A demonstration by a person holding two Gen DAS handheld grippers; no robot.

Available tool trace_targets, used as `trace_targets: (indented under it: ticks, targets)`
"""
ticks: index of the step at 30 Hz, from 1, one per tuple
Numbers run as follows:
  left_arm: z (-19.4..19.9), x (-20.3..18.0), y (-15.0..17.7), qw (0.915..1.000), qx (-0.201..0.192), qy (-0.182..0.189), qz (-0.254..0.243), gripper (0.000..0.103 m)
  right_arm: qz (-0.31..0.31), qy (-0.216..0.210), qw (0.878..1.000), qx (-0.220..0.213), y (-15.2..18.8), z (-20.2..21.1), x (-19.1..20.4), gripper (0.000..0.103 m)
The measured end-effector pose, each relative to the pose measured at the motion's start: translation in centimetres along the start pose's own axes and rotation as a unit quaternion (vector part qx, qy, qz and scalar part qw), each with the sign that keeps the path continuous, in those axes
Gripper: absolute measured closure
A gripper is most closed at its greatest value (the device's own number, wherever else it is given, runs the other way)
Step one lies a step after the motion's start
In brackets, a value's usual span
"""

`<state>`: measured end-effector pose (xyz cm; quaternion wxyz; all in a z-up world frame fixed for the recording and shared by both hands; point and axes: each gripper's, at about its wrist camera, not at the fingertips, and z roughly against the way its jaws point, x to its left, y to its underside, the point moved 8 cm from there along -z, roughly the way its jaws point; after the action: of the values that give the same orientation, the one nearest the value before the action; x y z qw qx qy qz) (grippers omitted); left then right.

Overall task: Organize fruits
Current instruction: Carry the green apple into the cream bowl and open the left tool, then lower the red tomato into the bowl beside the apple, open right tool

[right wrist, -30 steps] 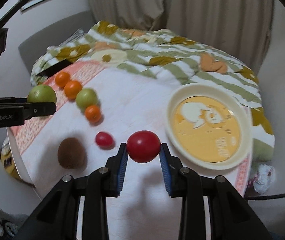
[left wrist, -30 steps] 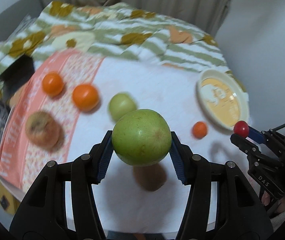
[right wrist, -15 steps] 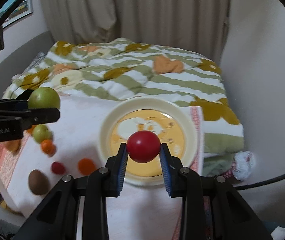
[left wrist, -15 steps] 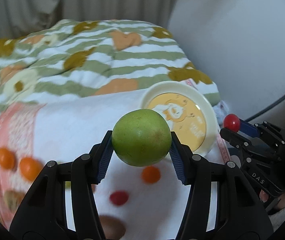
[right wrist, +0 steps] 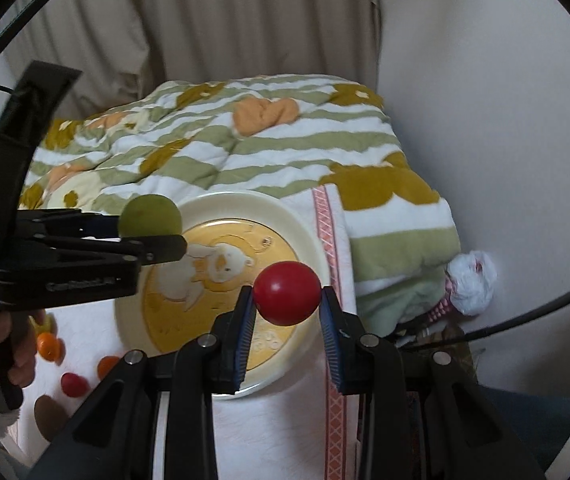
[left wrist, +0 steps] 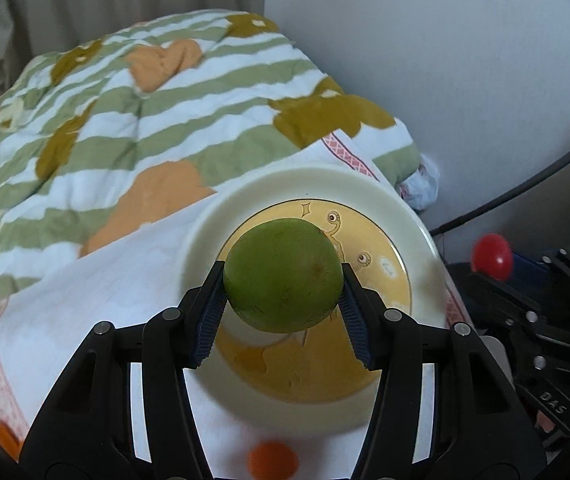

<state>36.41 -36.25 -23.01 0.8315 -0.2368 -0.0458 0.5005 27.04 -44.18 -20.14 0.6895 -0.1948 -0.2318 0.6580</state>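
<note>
I have a green fruit, round and possibly an unripe citrus though I can't be sure, clamped between the pads of my left gripper. It hangs above the yellow centre of the cartoon-printed plate, which lies just beyond and below the fingertips. My right gripper is clamped on a small red tomato, held over the near right rim of the same plate.

My worry is crowding. Both claws point at one plate, close beside each other, so lowering them together could knock the fingers together and jar a fruit loose. The green fruit is gripped near its widest part; if I let go from up here, I'd judge it would bounce or roll over the shallow rim onto the white cloth. The tomato sits at the pad tips, so a bump could squeeze it out. The plate rests on soft bedding, with the striped quilt beyond it, so it may tilt under a hard landing. Other fruit, including an orange one, lies behind the claws.
</note>
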Motion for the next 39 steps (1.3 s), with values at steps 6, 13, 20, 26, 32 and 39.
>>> trace_targets:
  ticks: [6,13,20,26,32,39]
  targets:
    - [-3.1,-0.4,-0.4,0.9995,0.023,-0.004,-0.023,0.039,-0.031,0.009,0.999,0.012,0.5,-1.1,-1.5,0.073]
    - [-3.0,-0.7,-0.9,0.9994,0.022,-0.001,-0.027,0.018,-0.057,0.013,0.998,0.012,0.6,-0.9,-3.1,0.073]
    - [0.5,-0.3,-1.4,0.9999,-0.011,-0.001,-0.010,0.000,-0.064,0.017,0.998,0.007,0.3,0.5,-4.3,0.073]
    - [3.0,1.4,0.1,0.9996,-0.015,-0.016,0.016,0.000,-0.036,0.002,0.999,0.013,-0.2,0.3,-2.8,0.073]
    - [5.1,3.0,2.0,0.9987,-0.020,-0.028,0.039,0.000,-0.006,-0.028,0.999,0.019,-1.1,-1.8,-0.3,0.073]
    - [6.5,4.8,4.2,0.9961,-0.019,-0.039,0.077,0.000,0.038,-0.049,0.998,0.029,-1.3,-5.3,1.7,0.073]
